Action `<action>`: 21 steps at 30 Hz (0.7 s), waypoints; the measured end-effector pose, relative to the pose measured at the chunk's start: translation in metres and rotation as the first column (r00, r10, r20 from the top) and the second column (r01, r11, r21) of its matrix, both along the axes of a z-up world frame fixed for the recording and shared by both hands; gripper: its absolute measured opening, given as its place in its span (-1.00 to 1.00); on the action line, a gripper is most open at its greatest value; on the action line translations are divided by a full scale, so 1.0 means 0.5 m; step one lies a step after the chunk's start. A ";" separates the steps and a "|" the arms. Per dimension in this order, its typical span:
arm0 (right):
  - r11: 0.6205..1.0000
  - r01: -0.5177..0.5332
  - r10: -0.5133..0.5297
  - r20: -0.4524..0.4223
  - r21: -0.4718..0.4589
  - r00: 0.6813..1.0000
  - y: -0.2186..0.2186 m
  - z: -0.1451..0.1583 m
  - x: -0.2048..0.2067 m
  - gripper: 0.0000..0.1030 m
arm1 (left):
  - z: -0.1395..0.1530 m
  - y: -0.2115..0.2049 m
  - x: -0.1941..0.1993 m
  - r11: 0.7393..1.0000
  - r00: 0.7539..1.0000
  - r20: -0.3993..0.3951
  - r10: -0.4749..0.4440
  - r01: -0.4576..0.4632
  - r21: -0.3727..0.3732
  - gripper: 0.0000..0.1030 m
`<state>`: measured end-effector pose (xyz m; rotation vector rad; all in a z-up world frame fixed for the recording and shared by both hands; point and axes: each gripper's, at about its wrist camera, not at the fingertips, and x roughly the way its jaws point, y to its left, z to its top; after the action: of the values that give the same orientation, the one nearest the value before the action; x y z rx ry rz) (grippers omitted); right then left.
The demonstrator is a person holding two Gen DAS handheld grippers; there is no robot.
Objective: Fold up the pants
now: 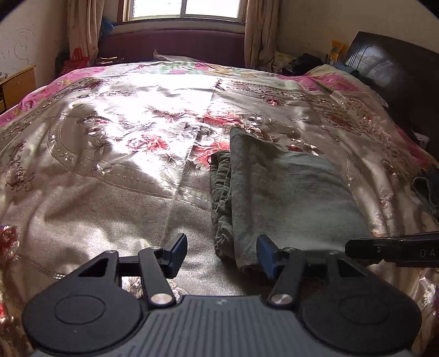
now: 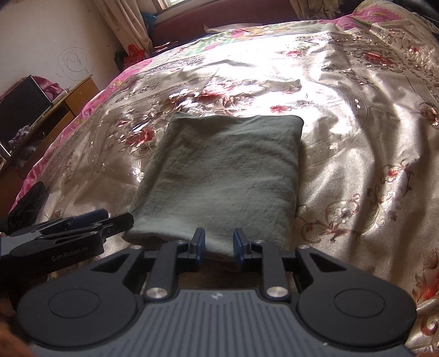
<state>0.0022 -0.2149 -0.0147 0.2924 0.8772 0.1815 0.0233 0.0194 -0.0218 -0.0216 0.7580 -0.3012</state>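
The grey-green pants (image 2: 219,175) lie folded into a flat rectangle on the flowered satin bedspread (image 2: 356,137). In the left wrist view the pants (image 1: 288,192) show stacked folded layers along their left side. My left gripper (image 1: 222,247) is open at the pants' near left corner; the cloth edge lies next to its right finger (image 1: 267,252) and is not pinched. My right gripper (image 2: 218,239) hovers at the near edge with its jaws a little apart, and the fabric lies flat beneath the gap. Each gripper shows in the other's view: the left gripper (image 2: 82,222) and the right gripper (image 1: 392,247).
The bedspread (image 1: 109,164) covers a wide bed with bright sun on its middle. A dark headboard (image 1: 384,63) stands at the right, a wooden cabinet (image 2: 55,109) at the left, and a window with curtains (image 1: 181,11) beyond. Dark clothes (image 1: 428,189) lie at the bed's right edge.
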 end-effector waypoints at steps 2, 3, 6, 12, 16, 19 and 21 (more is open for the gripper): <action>1.000 0.008 -0.008 0.002 0.002 1.000 0.008 0.000 -0.013 -0.51 | 0.003 -0.002 -0.018 1.000 1.000 0.003 0.007 -0.007 0.009 0.50; 1.000 0.011 -0.011 0.003 0.006 1.000 0.012 0.001 -0.023 -0.51 | 0.005 -0.003 -0.028 1.000 1.000 0.009 0.008 -0.008 0.014 0.55; 1.000 0.020 -0.020 0.004 0.001 1.000 0.020 0.004 -0.044 -0.51 | 0.011 -0.008 -0.055 1.000 1.000 0.029 0.009 -0.009 0.020 0.72; 0.999 0.028 -0.028 0.008 -0.036 1.000 0.036 0.002 -0.087 -0.48 | 0.017 -0.024 -0.103 1.000 0.998 0.058 0.008 -0.010 0.028 0.97; 0.998 0.037 -0.037 -0.005 -0.052 0.999 0.038 -0.006 -0.107 -0.48 | 0.012 -0.028 -0.126 1.000 0.998 0.052 0.018 -0.019 0.023 1.00; 0.998 0.043 -0.044 -0.003 -0.048 0.999 0.036 -0.007 -0.122 -0.48 | 0.009 -0.038 -0.142 0.998 0.998 0.063 0.025 -0.029 0.064 1.00; 0.998 0.047 -0.047 0.001 -0.047 0.999 0.036 -0.007 -0.130 -0.47 | 0.007 -0.043 -0.149 0.996 0.997 0.068 0.024 -0.030 0.087 1.00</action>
<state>-0.0627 -0.1968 -0.0182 0.2695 0.8728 0.1169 -0.0510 -0.0019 -0.0185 0.0609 0.7029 -0.2410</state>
